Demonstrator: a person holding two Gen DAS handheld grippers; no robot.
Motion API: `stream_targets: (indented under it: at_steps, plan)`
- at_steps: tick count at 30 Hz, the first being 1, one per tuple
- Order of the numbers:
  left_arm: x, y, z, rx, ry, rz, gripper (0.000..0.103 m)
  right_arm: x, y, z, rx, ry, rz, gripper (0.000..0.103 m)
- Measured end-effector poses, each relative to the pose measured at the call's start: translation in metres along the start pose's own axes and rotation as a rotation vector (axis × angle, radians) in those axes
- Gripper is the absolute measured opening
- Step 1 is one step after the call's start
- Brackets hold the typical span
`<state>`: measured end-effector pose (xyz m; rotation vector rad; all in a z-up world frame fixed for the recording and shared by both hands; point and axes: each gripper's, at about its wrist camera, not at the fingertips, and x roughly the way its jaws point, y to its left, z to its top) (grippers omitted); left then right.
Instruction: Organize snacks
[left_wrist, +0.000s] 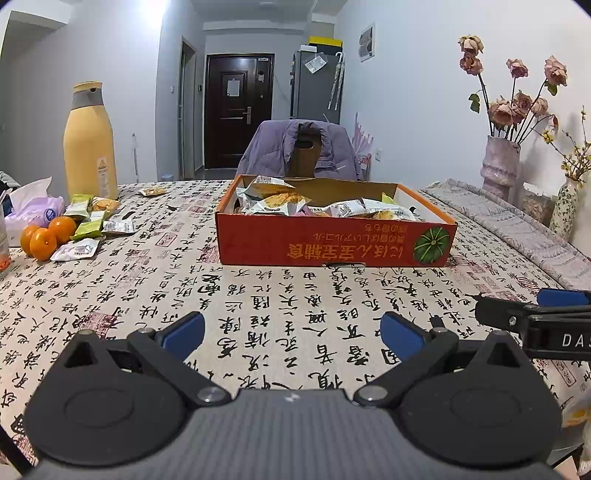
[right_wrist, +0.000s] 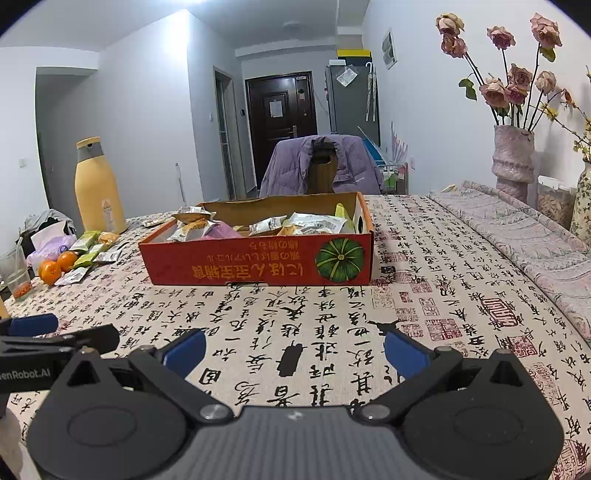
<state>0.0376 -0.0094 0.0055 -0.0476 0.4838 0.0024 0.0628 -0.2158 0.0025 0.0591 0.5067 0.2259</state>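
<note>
**Loose snacks wait left of the box**

Both grippers, left (left_wrist: 291, 332) and right (right_wrist: 293, 347), hover spread wide and empty, near of the box (left_wrist: 332, 242). Loose packets (left_wrist: 92, 225) lie far left of it, beside the oranges (left_wrist: 46, 236). Probably best: reach left, pinch one packet flat, avoid the fruit.

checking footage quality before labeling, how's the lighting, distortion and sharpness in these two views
Left wrist view: even indoor light, ceiling lamp blown out at the top edge, strong fisheye bending of the calligraphy-print tablecloth, and the red cardboard snack box is sharp. Right wrist view: same barrel distortion with dark corner vignetting, bright ceiling glare at top left, and the tall yellow bottle is crisp; no motion blur in either.
</note>
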Motion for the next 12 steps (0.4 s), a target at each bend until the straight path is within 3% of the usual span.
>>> stream_targets:
  at_steps: [12]
  plan:
    - [0.0023,0.0016,0.0018,0.027,-0.021,-0.007,0.103,0.0062,-0.0061,0.0009,0.003,0.008,-0.009,0.103]
